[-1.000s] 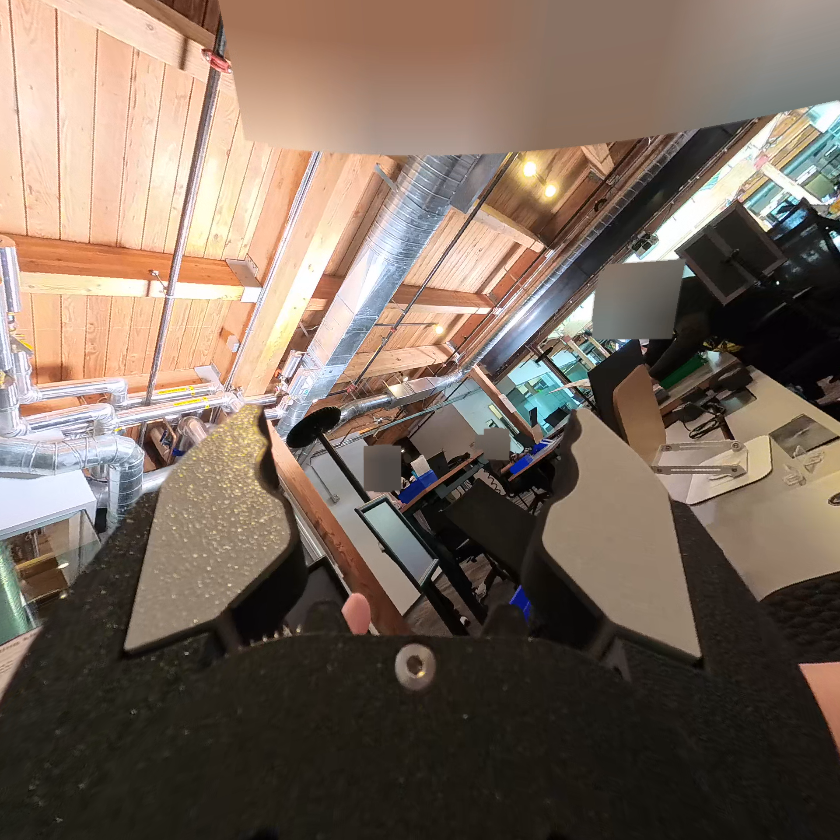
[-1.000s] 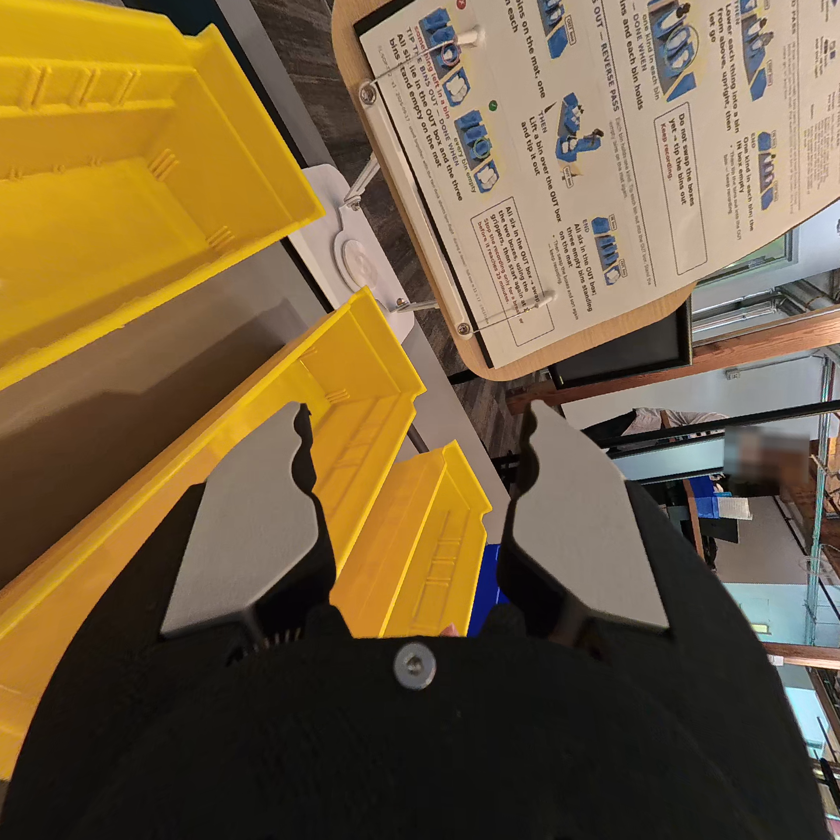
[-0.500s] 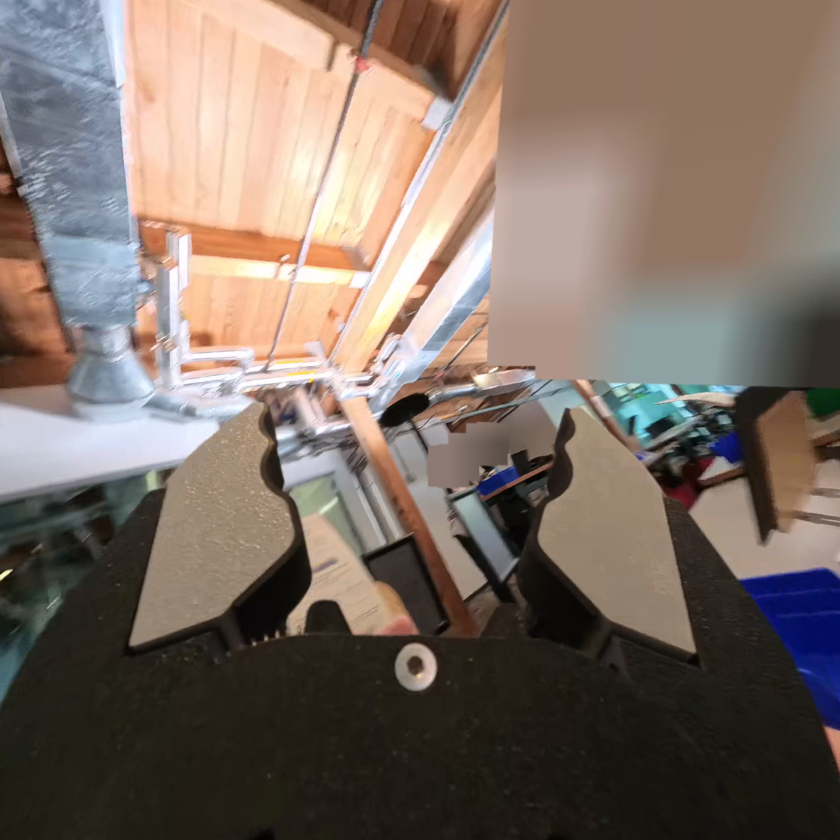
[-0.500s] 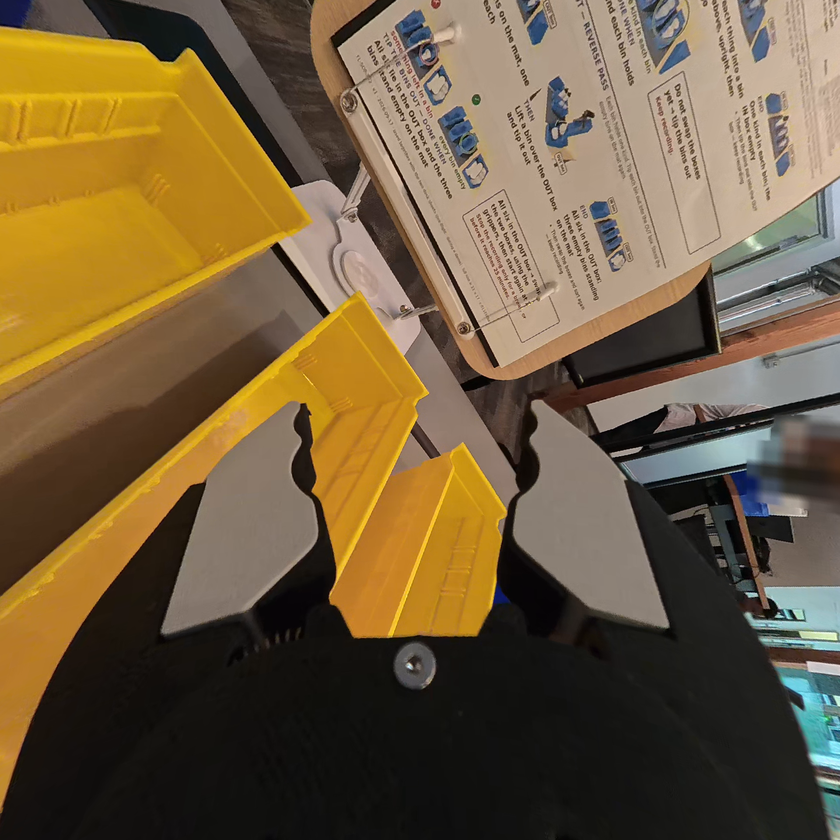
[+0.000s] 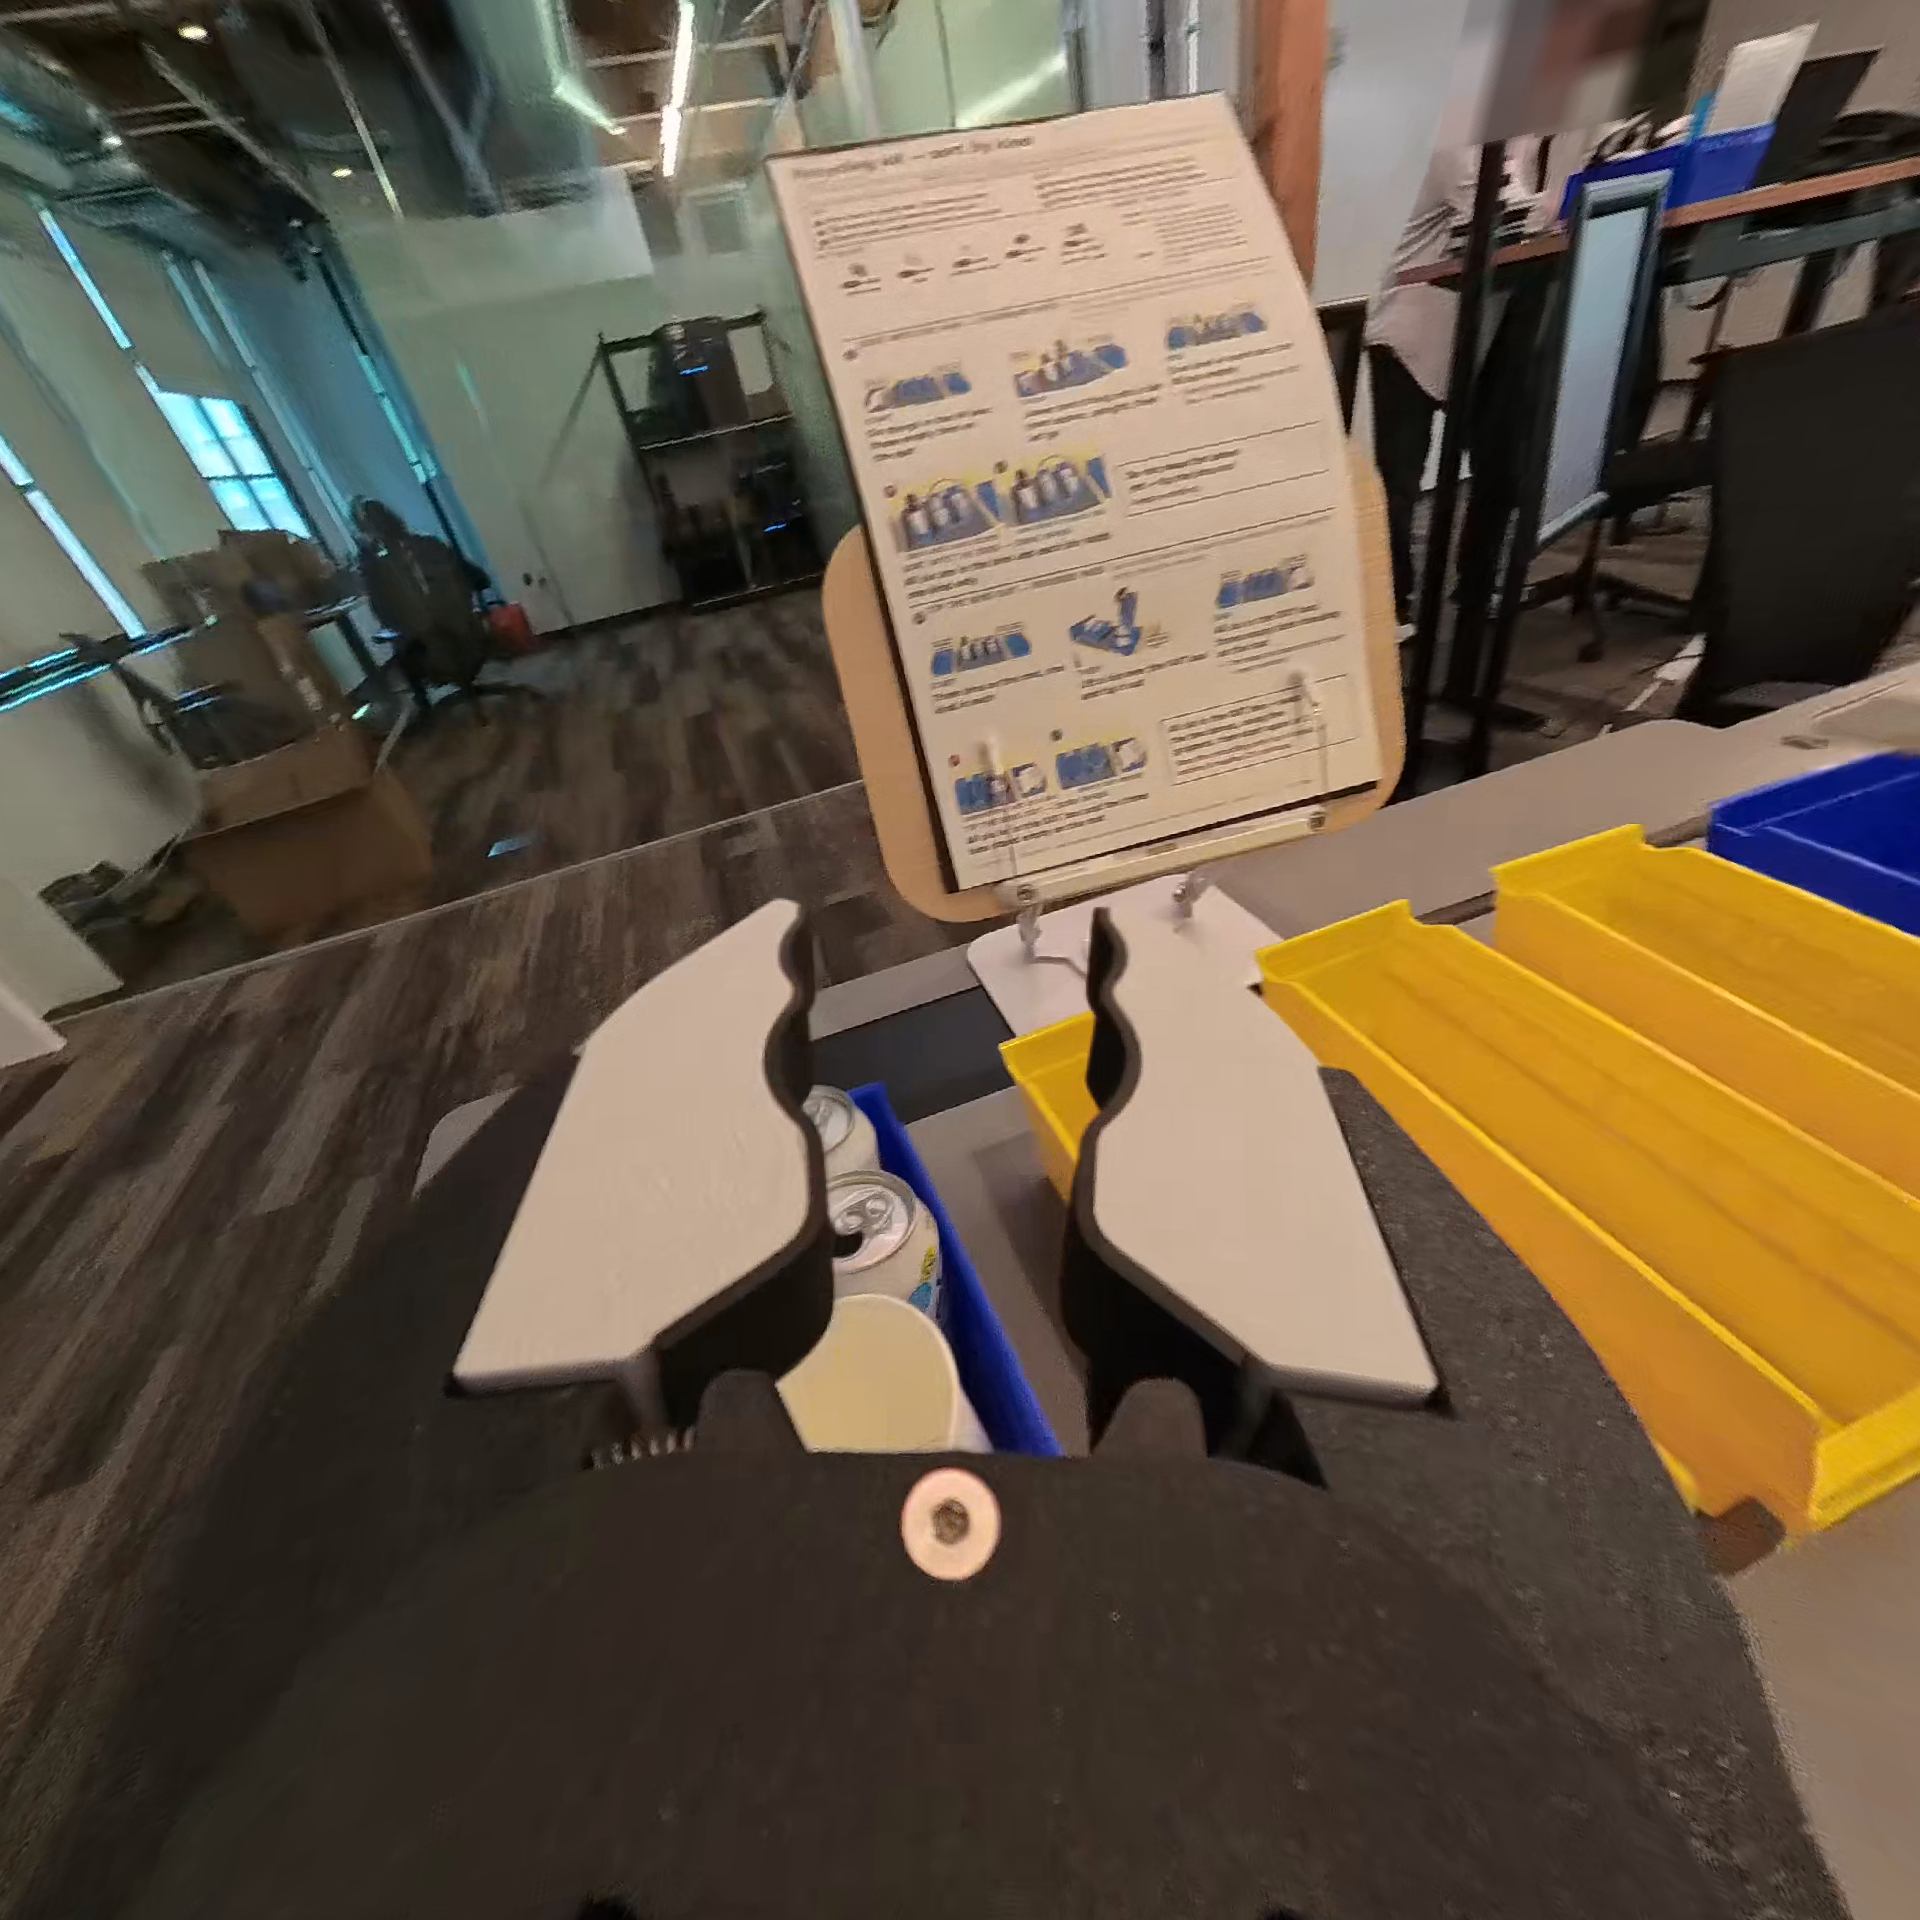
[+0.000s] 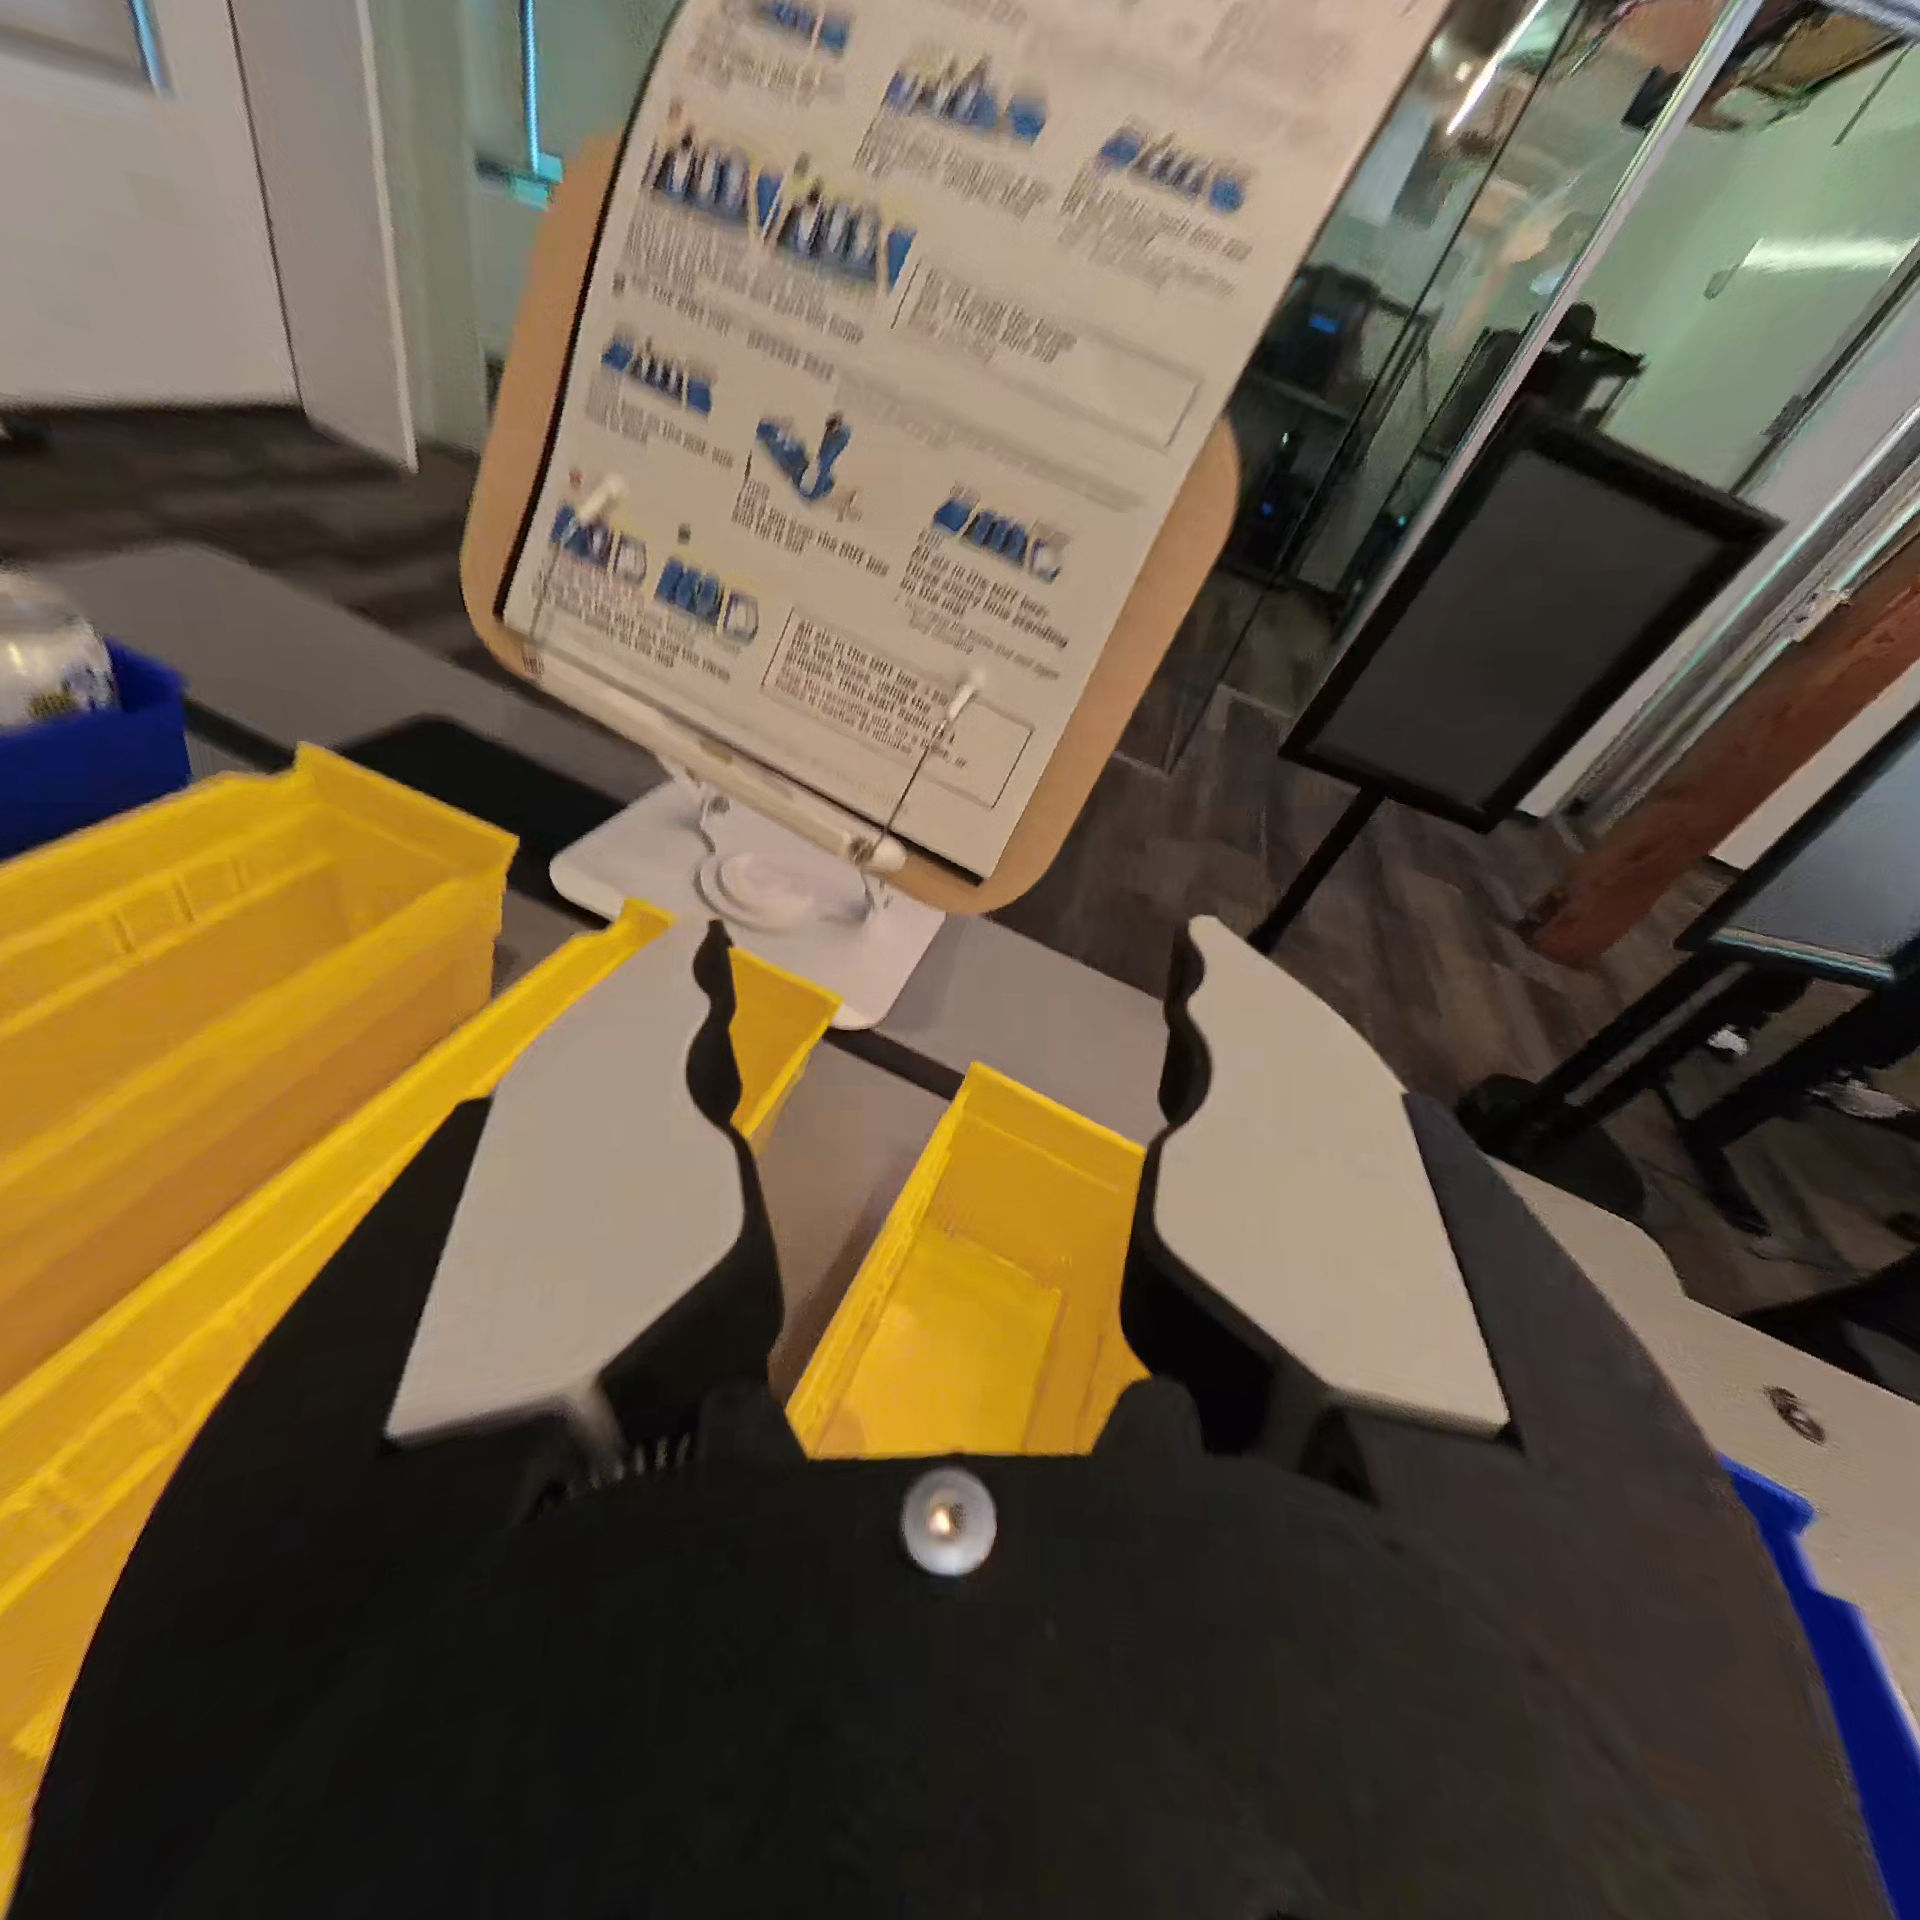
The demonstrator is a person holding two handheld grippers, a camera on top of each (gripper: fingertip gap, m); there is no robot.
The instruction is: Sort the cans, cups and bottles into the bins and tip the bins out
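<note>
Both views swung down: instruction board (image 5: 1081, 499) ahead.

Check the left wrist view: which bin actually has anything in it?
The blue bin under the left gripper: it holds two cans and a paper cup. The yellow bins beside it show bare interiors.

Even indoor light, motion blur across both views, wide-angle bending at edges.

A: Setting? Open-plan office used as a test bench.
B: Evidence: glass partition walls (image 5: 499, 343), wood-look plank floor (image 5: 623, 748), desks with monitors (image 5: 1605, 343), office chair (image 5: 426, 613), metal shelving (image 5: 717, 457).
A: Bench: grey table (image 5: 1558, 821), instruction sheet on a stand (image 5: 1091, 499).
</note>
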